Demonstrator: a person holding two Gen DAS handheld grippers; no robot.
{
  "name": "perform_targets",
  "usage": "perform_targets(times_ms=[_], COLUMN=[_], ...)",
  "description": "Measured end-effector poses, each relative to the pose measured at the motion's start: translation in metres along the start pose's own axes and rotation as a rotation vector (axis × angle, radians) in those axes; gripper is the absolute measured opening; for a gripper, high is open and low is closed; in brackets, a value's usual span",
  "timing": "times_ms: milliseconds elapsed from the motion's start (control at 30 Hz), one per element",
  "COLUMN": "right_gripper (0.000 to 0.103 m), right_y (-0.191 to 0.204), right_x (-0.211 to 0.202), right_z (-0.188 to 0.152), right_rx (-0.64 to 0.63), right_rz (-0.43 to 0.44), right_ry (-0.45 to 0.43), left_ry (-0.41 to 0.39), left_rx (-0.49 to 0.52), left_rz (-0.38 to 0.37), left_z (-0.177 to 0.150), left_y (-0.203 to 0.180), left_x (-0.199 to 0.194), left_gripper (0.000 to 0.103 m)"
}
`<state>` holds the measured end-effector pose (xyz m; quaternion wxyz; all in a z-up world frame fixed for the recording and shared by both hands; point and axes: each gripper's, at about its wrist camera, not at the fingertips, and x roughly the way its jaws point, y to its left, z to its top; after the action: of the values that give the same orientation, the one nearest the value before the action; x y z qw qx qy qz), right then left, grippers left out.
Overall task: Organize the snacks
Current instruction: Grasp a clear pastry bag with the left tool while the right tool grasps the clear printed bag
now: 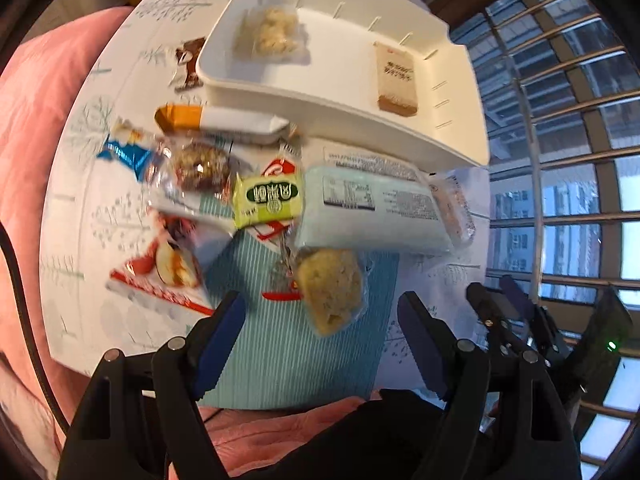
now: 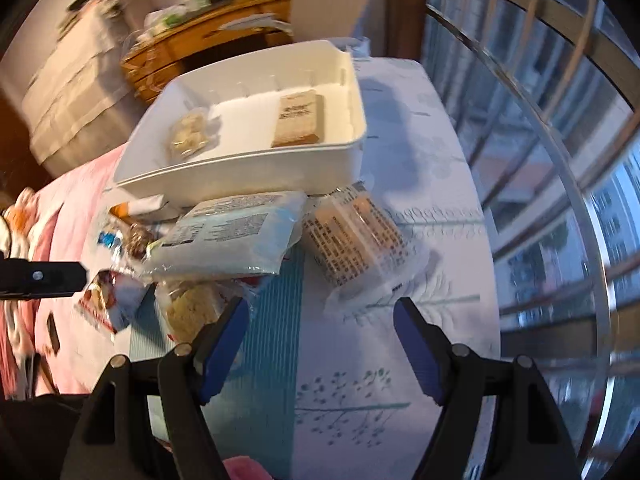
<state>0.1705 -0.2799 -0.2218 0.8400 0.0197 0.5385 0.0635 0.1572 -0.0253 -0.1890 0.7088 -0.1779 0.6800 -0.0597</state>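
Note:
A white bin (image 1: 332,92) stands at the far side of the table and holds a pale cracker pack (image 1: 276,32) and a brown bar (image 1: 396,76); the bin also shows in the right wrist view (image 2: 256,164). Loose snacks lie in front of it: a pale blue pack (image 1: 372,208), a green packet (image 1: 268,200), a yellow cake (image 1: 330,290), an orange-white bar (image 1: 224,122). My left gripper (image 1: 322,344) is open and empty just short of the yellow cake. My right gripper (image 2: 322,344) is open and empty near a clear-wrapped biscuit pack (image 2: 360,240).
The table has a white leaf-print cloth (image 2: 420,160) and a teal ribbed mat (image 1: 280,352). A pink bedcover (image 1: 36,92) lies to the left. A barred window (image 1: 560,160) runs along the right. A wooden dresser (image 2: 192,52) stands behind the bin.

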Motion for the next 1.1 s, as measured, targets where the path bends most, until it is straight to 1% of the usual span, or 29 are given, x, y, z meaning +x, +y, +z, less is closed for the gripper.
perform_targets(times_ms=[67,233,333,467,567,633,800,967,1033,1100], right_gripper=[0.075,0.075,0.075,0.075,0.075,0.075,0.075,0.077,0.078,0.079], right_y=[-0.001,-0.004,-0.006,-0.01,-0.015,-0.016,-0.02,-0.022,-0.022,-0.022], right_x=[0.0,0.003,0.008,0.019,0.028,0.036,0.054,0.072,0.077,0.082], right_z=[0.002,0.006,0.006,0.004,0.002,0.002,0.001,0.003,0.004,0.005], right_rx=[-0.06,-0.232,-0.316,-0.394,-0.429,-0.461,-0.508,-0.529,-0.535,-0.537], right_rz=[0.012,0.004,0.008,0.013,0.015,0.013,0.011,0.021,0.028,0.032], right_ry=[-0.016,-0.057,-0.082,-0.087,-0.086,-0.081,-0.073,-0.065,-0.07,-0.069], left_ry=[0.004,-0.004,-0.02,-0.037,-0.051,-0.077,-0.121,-0.118,-0.118,-0.116], left_rx=[-0.032,-0.099,-0.132,-0.174,-0.195,-0.208,-0.281,-0.312,-0.308,-0.301], left_rz=[0.021,0.051,0.066,0.097,0.128,0.146,0.145,0.155,0.151,0.166], left_z=[-0.005,-0.012,-0.015,-0.019,-0.021,-0.023,-0.025,-0.026,-0.027,-0.027], left_y=[-0.005,-0.016,-0.021,-0.024,-0.024,-0.023,-0.015,-0.015,-0.016,-0.02], left_x=[0.008,0.025,0.036,0.053,0.066,0.075,0.094,0.111,0.115,0.119], left_gripper=[0.077,0.077,0.077,0.077,0.077,0.077,0.077,0.078,0.078,0.079])
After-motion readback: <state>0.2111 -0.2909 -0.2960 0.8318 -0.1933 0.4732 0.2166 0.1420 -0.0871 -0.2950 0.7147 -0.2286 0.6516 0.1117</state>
